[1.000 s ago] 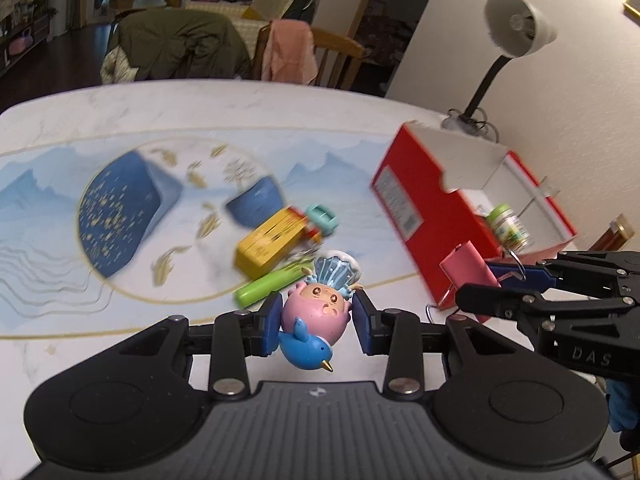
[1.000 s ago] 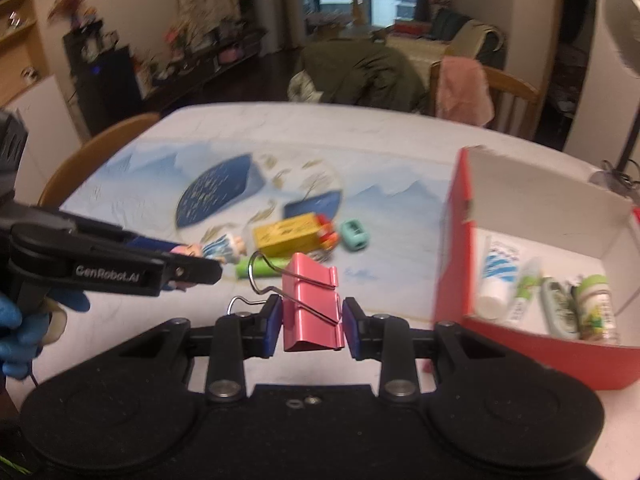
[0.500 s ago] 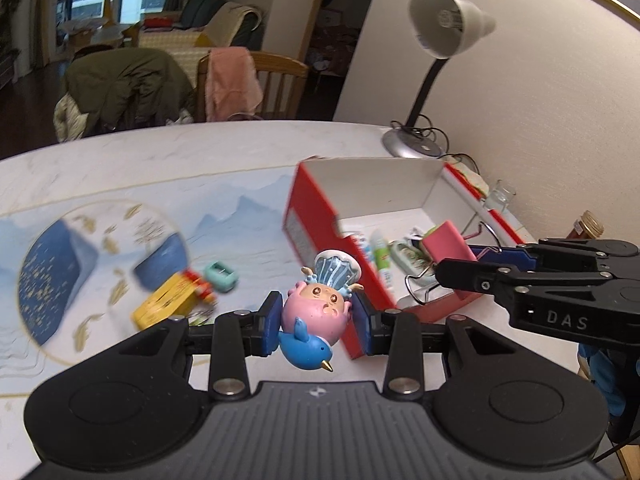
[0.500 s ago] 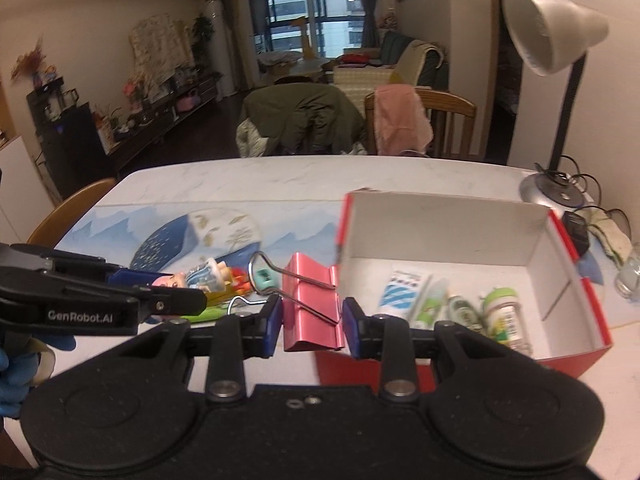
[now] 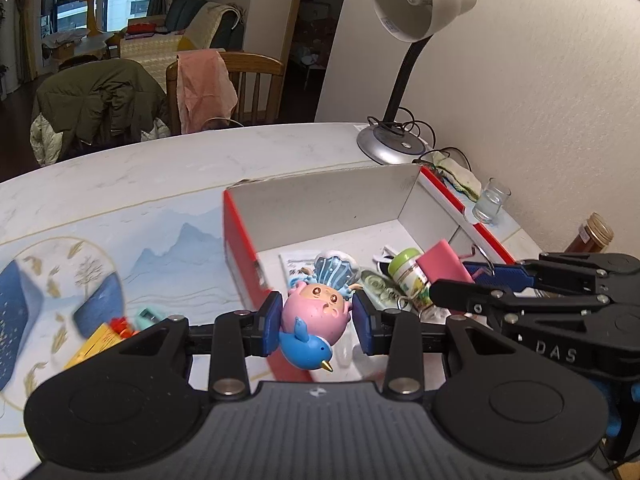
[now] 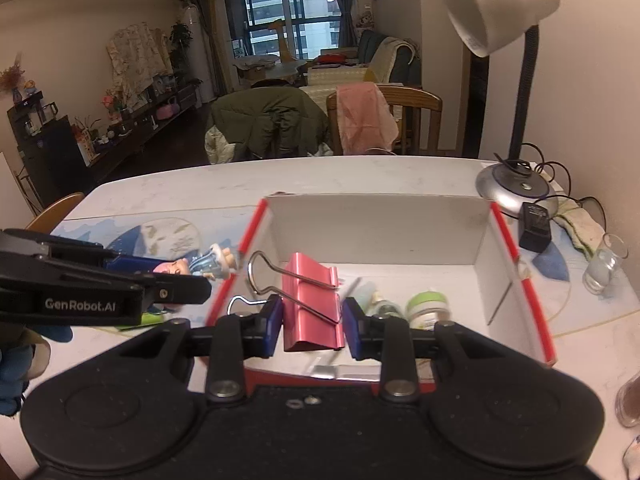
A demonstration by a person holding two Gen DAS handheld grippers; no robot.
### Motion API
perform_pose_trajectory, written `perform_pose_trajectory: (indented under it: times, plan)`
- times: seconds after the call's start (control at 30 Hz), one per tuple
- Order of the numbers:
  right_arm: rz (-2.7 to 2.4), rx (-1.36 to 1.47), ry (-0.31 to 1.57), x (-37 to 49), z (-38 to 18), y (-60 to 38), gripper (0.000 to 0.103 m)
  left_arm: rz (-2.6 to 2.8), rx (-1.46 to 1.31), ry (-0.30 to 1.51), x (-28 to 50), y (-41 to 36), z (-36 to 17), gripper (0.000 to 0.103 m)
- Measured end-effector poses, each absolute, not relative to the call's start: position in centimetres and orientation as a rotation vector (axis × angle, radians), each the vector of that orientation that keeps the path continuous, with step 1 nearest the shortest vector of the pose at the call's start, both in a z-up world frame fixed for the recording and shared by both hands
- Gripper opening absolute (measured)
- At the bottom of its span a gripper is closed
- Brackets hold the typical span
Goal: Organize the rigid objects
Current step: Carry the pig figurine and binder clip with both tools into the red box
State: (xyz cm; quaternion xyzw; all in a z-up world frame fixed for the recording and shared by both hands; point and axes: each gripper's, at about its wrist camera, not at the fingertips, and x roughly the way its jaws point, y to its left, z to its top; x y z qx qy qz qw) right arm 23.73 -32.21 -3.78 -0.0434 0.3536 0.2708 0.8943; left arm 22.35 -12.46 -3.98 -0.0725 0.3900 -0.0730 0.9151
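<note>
Shelving (image 6: 132,120) (left of table) shows from right wrist only.

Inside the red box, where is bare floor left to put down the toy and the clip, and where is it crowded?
The box floor is bare along the back wall and toward the left wall, behind the clip as seen from the right wrist. The near part is crowded: a green-capped jar, tubes and a packet lie together there. The toy could go at the back left.

A white marble table (image 5: 168,160) is covered by a blue landscape mat (image 5: 160,256). On it are set a red box (image 6: 536,320), a lamp base (image 5: 390,146), a glass (image 5: 490,202) and a yellow pack (image 5: 96,344).
</note>
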Motion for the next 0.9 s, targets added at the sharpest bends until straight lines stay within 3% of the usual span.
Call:
perform_pose_trajectory:
  times: [0.3, 0.9]
  plan:
    - [0.555, -0.113, 0.762, 26.7, -5.4, -34.6, 0.031, -0.142, -0.073, 0.816, 26.9, -16.0, -5.2, 0.037]
    - [0.601, -0.218, 0.914, 32.4, -10.6, -33.2, 0.031, -0.111, -0.036, 1.011, 35.4, -18.1, -10.5, 0.037]
